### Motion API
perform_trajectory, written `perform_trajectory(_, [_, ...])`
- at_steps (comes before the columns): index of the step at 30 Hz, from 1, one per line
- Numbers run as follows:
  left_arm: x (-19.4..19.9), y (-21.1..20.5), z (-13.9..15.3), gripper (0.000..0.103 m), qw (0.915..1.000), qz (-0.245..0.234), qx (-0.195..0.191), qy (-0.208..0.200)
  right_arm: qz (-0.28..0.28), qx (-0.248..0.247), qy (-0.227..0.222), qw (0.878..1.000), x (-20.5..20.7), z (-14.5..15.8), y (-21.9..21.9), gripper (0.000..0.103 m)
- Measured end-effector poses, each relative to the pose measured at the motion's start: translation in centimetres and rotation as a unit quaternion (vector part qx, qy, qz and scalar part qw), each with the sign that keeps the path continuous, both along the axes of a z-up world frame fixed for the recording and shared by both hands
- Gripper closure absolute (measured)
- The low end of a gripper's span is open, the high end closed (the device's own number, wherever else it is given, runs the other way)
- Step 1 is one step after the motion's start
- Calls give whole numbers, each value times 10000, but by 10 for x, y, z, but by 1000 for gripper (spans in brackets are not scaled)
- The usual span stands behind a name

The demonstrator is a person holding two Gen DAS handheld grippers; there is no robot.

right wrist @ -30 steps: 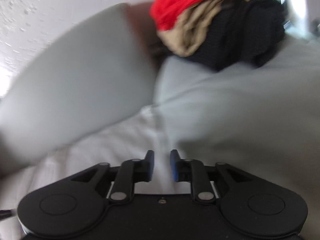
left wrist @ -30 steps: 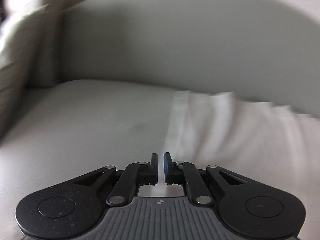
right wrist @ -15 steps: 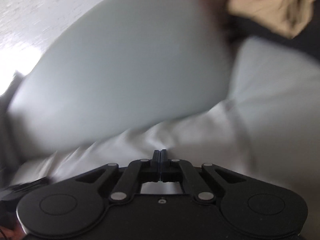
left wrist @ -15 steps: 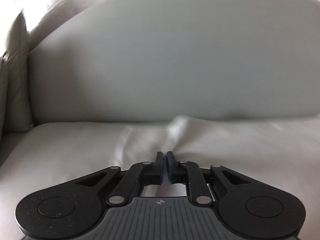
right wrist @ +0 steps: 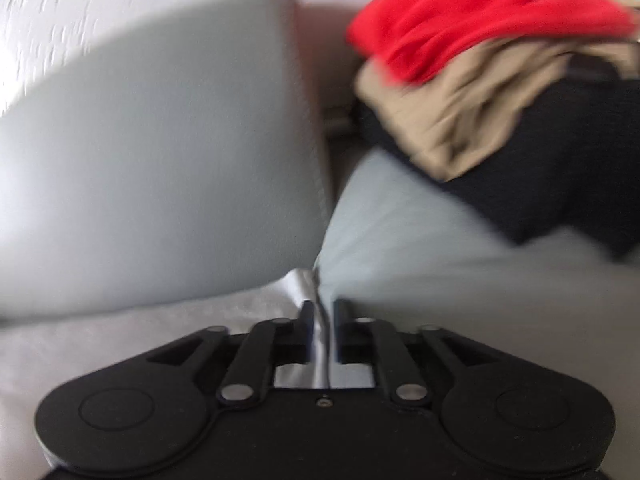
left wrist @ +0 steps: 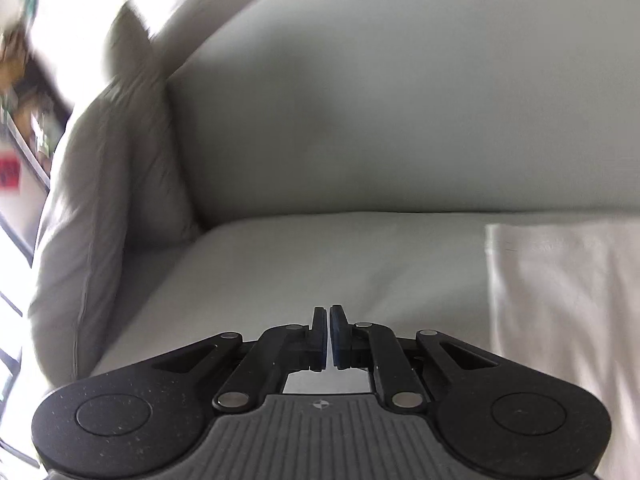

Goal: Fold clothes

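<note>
A white garment (left wrist: pixel 560 288) lies flat on the grey sofa seat (left wrist: pixel 320 264), to the right of my left gripper (left wrist: pixel 328 312). The left gripper's jaws are nearly together with nothing between them, over bare seat. In the right wrist view the same white cloth (right wrist: pixel 140 320) spreads to the left, and a fold of it (right wrist: pixel 320 320) stands between the fingers of my right gripper (right wrist: pixel 323 308). The right jaws stand slightly apart around that fold.
A grey back cushion (left wrist: pixel 400 100) and a side pillow (left wrist: pixel 104 200) bound the seat. A pile of red, tan and black clothes (right wrist: pixel 500 80) sits on the seat at the far right. Another back cushion (right wrist: pixel 160 140) rises to the left.
My left gripper let go of the white cloth and swung left off it. My right gripper opened a little from fully shut and turned right toward the clothes pile.
</note>
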State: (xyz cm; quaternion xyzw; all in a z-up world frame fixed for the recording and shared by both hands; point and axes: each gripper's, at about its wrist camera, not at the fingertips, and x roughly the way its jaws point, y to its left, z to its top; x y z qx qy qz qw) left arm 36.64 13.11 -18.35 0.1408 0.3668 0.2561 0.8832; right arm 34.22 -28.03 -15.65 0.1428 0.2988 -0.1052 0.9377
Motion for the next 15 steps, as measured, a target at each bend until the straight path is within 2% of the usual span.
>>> perform_trajectory(1, [-12,7,14,91,9999,18,-132,-53,-23,160,-105,9998,-17,15,-5,84])
perform_trajectory(4, [-73,16,62,88,9988,-328,-279,-234,117,408,-398,9983,-80,64,-11,81])
perform_trajectory(9, [-186,16,131,78,9908,-925,-847,-513,440,640,-752,9941,-195,137,-27,71])
perform_trajectory(13, [-251,2,141,75,9852,-1092,-1294,-282,695,919,-765,9904,-251,165,-37,61])
perform_trajectory(15, [-278,-8,138,76,9815,-1191,-1497,-78,801,1129,-526,9890,-265,161,-36,56])
